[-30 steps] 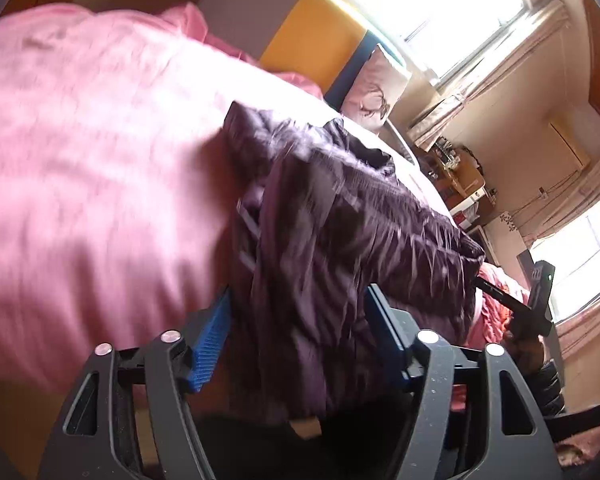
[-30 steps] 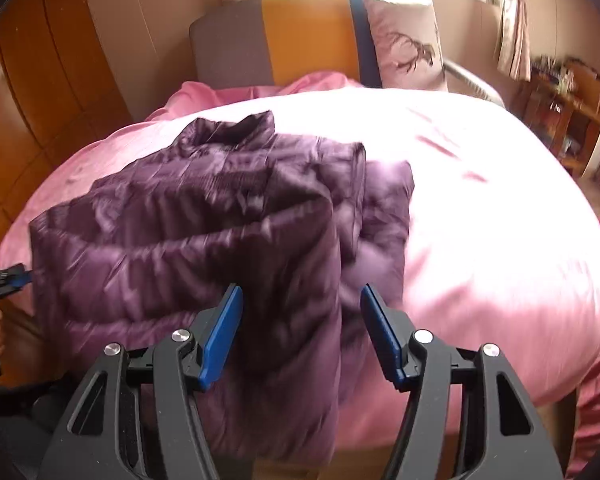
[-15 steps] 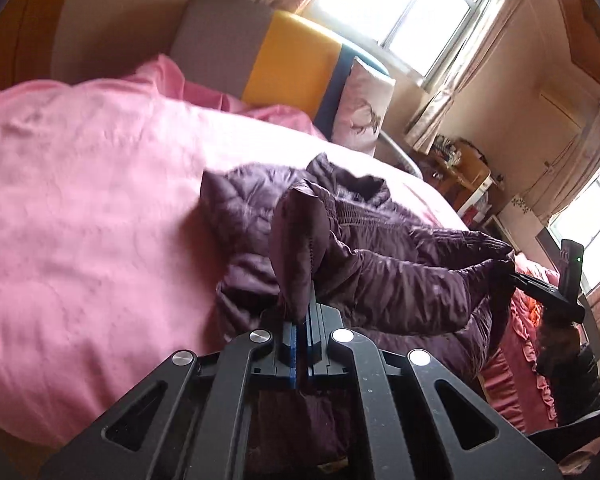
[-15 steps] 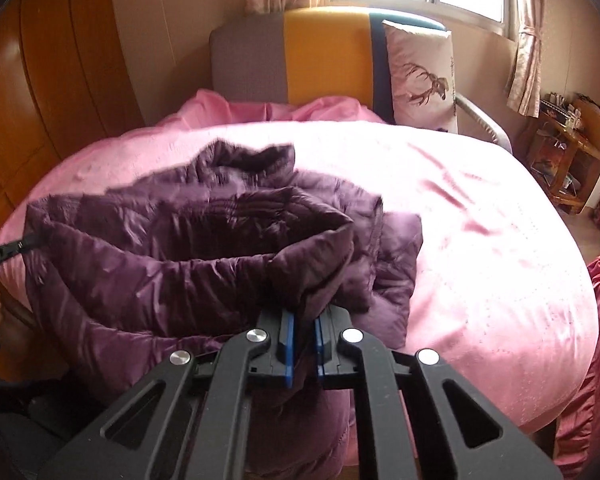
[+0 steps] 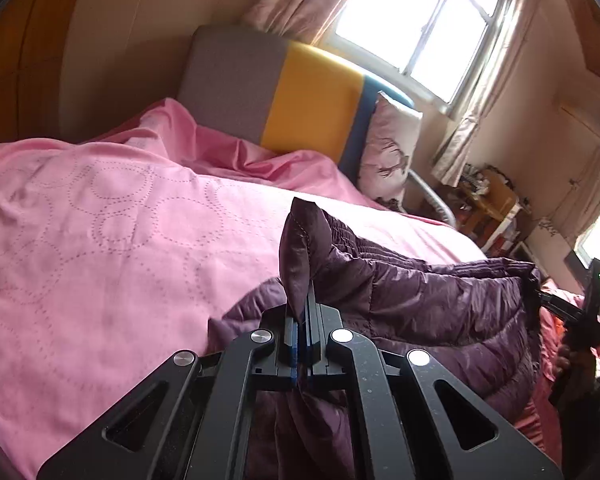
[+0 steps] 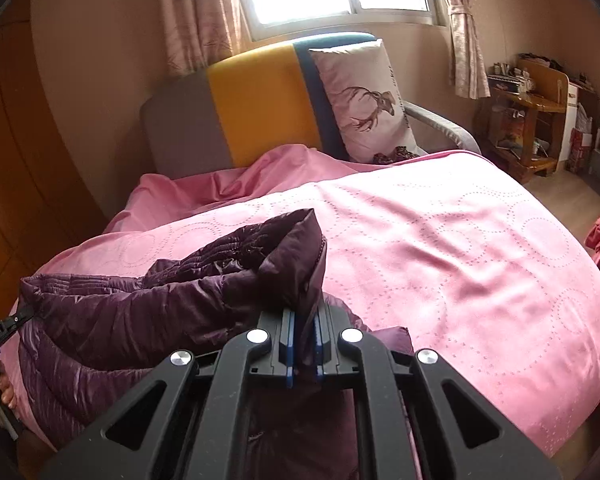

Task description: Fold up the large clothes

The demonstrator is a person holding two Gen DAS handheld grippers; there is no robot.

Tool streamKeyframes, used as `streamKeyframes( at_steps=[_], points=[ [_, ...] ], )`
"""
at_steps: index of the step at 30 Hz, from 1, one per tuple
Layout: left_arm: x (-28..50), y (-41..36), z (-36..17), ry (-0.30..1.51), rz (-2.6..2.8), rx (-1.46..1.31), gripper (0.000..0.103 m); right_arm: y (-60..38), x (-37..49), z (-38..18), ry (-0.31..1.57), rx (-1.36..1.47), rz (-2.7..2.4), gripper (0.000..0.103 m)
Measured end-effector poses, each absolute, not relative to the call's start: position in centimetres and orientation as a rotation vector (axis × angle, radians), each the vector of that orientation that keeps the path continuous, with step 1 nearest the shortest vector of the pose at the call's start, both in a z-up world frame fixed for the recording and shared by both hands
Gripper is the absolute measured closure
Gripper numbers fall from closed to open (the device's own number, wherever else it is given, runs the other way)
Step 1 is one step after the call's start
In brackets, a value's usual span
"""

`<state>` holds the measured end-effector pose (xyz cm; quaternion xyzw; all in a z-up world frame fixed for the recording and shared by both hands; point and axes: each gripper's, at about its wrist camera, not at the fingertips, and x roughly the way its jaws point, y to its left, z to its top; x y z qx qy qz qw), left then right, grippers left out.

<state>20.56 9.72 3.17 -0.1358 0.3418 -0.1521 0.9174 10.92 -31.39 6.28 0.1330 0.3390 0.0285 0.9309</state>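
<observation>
My left jaws are pressed together on a pinch of the purple jacket, with a puffy fold of it standing up just past the blue pads. My right jaws are closed the same way on another corner of the jacket, and its quilted edge bunches up over them. Between the two grips the jacket hangs as one long padded span, lifted off the near edge of the bed, with its lower part drooping below my view.

I judge I am carrying a lifted edge to fold it over. To do that well I want both sides level and moving at the same pace, so the span stays taut and the fold line comes out straight. The filling is slippery and springy, so I should keep the squeeze firm until the fabric rests flat on the pink cover, then press it down before letting go. The far side of the bed toward the headboard and the pillow has open cover to lay it on. The hanging part could drag and twist, so I would lift a little more first.
</observation>
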Motion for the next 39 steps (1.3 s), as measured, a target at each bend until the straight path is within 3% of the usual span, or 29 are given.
streamKeyframes(
  at_steps=[7, 12, 25, 27, 31, 34, 39],
  points=[
    [26.8, 7.4, -2.7, 0.854, -0.217, -0.250, 0.102, -30.6, 16.3, 0.6, 0.808, 0.200, -0.073, 0.096],
    [27.5, 7.3, -6.7, 0.916, -0.193, -0.291, 0.102, -31.3, 18.0, -3.9, 0.890, 0.246, -0.092, 0.083],
    [26.4, 6.8, -6.8, 0.913, -0.143, -0.275, 0.099, -30.6, 18.8, -5.8, 0.894, 0.192, -0.124, 0.078],
    [25.8, 7.2, -5.7, 0.909, -0.084, -0.277, 0.083, -30.5, 18.7, -5.5, 0.893, 0.178, -0.139, 0.073],
    [22.7, 7.8, -2.0, 0.792, 0.006, -0.281, 0.032, -30.9, 18.2, -4.3, 0.884, 0.184, -0.184, 0.055],
    [20.0, 6.2, 1.3, 0.689, -0.042, -0.254, 0.031, -30.4, 16.3, -1.6, 0.809, 0.154, -0.216, 0.052],
    [18.5, 0.1, 2.3, 0.678, -0.179, -0.233, 0.031, -26.5, 12.7, 2.6, 0.704, 0.158, -0.113, 0.042]
  ],
)
